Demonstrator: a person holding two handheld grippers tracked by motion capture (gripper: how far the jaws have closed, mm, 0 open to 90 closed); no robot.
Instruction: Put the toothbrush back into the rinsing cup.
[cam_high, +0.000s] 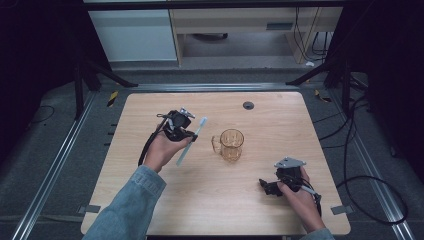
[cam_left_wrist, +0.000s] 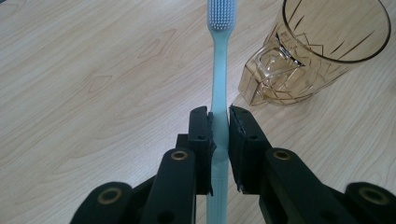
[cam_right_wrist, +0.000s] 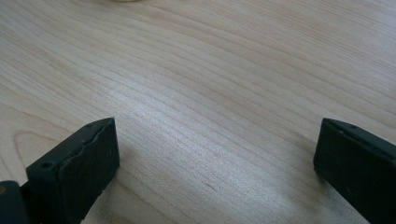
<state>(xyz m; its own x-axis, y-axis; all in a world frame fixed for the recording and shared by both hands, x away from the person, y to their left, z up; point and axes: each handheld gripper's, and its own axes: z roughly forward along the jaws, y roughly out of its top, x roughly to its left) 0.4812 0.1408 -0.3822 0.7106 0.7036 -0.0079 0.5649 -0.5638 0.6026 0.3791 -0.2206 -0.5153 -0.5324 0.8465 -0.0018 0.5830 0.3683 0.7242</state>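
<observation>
We have the left gripper (cam_left_wrist: 219, 128) clamped on the pale blue plastic toothbrush (cam_left_wrist: 219, 74), jaws pinching the handle partway along its length; the white bristle head points away from us and a length of handle trails back under the gripper body; from the high view the brush sits tilted in the left gripper (cam_high: 186, 131), lifted off the light wooden table (cam_high: 150, 110). Just ahead and to the right of those jaws stands the amber faceted glass mug (cam_left_wrist: 313, 51), upright, mouth open, its handle turned toward us; brush and mug are near but not touching.

The job, as we read it, is dropping the brush into that mug; to do it well we want the brush swung over the rim first, then tipped closer to upright, one end leading down inside the wall; let go only once that end is well inside, or the brush may tip out or knock the mug.

The right gripper (cam_high: 271, 187) rests low, off to the mug's right, jaws wide apart with bare table between them; nothing held.
</observation>
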